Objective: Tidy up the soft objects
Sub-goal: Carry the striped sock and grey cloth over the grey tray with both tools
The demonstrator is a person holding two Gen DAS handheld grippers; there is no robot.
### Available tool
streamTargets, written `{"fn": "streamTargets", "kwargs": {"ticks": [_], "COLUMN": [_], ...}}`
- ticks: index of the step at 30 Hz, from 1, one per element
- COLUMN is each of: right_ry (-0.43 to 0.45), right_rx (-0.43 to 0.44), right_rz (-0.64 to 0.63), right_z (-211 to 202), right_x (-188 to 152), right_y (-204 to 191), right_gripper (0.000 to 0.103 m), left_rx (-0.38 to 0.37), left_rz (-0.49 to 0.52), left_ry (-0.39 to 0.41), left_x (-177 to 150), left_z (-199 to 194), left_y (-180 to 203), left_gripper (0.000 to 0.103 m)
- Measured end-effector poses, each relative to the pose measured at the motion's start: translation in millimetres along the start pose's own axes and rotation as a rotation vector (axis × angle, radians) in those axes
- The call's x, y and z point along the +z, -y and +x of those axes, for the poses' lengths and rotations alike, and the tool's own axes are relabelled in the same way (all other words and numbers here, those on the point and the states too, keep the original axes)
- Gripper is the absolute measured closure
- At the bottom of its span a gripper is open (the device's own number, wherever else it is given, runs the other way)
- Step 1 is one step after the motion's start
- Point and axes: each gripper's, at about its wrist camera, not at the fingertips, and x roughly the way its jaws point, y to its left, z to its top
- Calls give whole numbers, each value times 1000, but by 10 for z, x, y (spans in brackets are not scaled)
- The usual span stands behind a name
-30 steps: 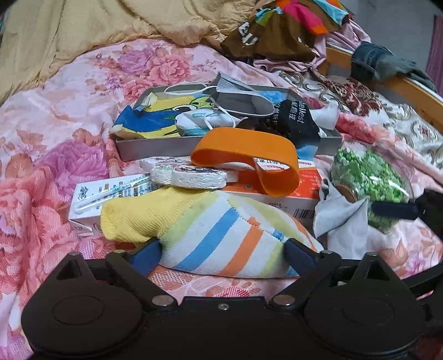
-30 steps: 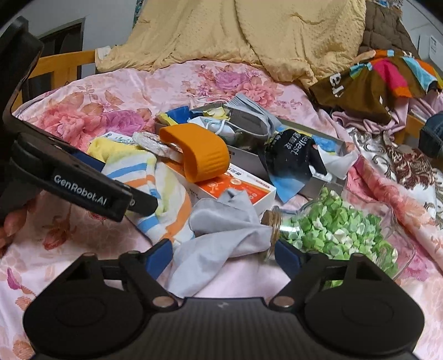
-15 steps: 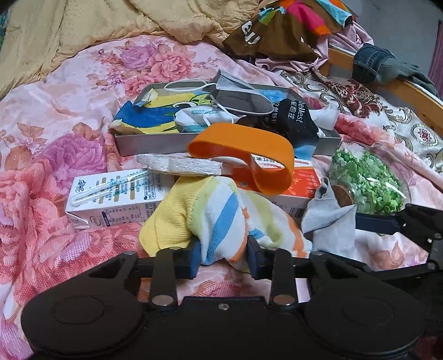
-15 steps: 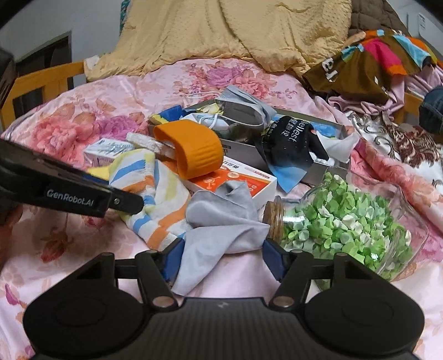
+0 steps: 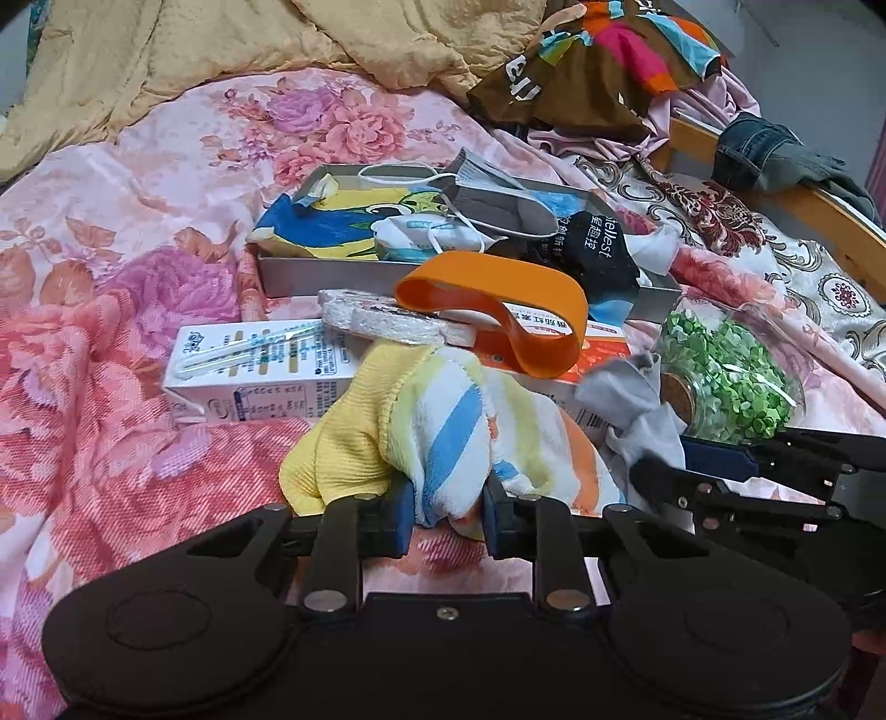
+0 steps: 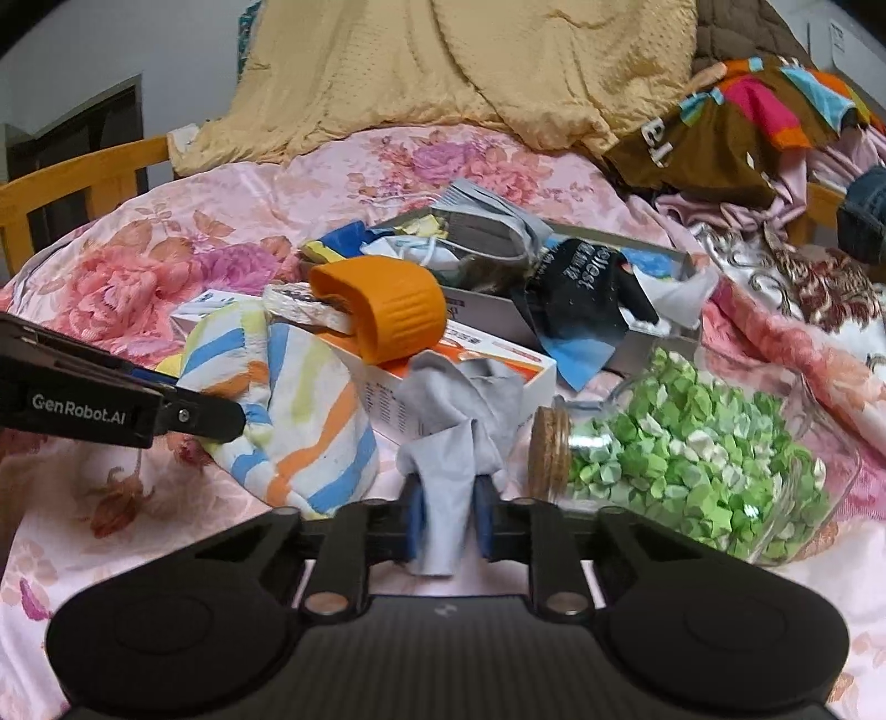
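Left wrist view: you're over a bed w/ a pink floral sheet (image 5: 127, 232); a tan blanket (image 5: 232, 50) is heaped at the far end, a wooden bed rail (image 5: 830, 205) runs on the right. A gray tray (image 5: 310, 277) sits mid-bed holding face masks (image 5: 487, 194), a blue-yellow cloth and a black packet. In front of it: a white carton (image 5: 255, 376), an orange-white box under an orange loop (image 5: 498, 310). Your left gripper (image 5: 447, 512) has just been closing and now pinches the striped sock (image 5: 443, 437) between its blue pads; the sock lies on the sheet, partly on the box.

Right wrist view: same bed, gray wall and a dark doorway at far left. Your right gripper (image 6: 447, 523) has also just been closing; its pads clamp the gray cloth (image 6: 459, 421), which is draped from the box edge down to the sheet. Just right of it a glass jar (image 6: 692, 459) lies on its side, cork stopper in, full of green paper bits. The sock is just left of the cloth.
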Motion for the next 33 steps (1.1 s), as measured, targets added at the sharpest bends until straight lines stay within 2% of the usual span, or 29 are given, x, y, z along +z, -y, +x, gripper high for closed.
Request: {"fn": "streamTargets", "kwargs": {"ticks": [4,15,20,33], "right_ry": [43,183,243,373], "right_rx": [-17,-73,-95,-133], "right_rz": [-60,-210,-267,-334], "right_z": [-78,-358,-473,-648], "right_x": [17,49,68,205], "right_y": [-100,-350,-434,-491], "right_gripper": [96,98,98,98], "left_rx": [9,46,47,53], "left_rz": [7,-8,-54,-18], "left_ry": [5,57,92,191], "left_x": [-27,-70,-72,235], "left_z": [-100,-479,-627,-854], "left_y": [20,9,-45,15], "left_gripper": [78,79,79,79]}}
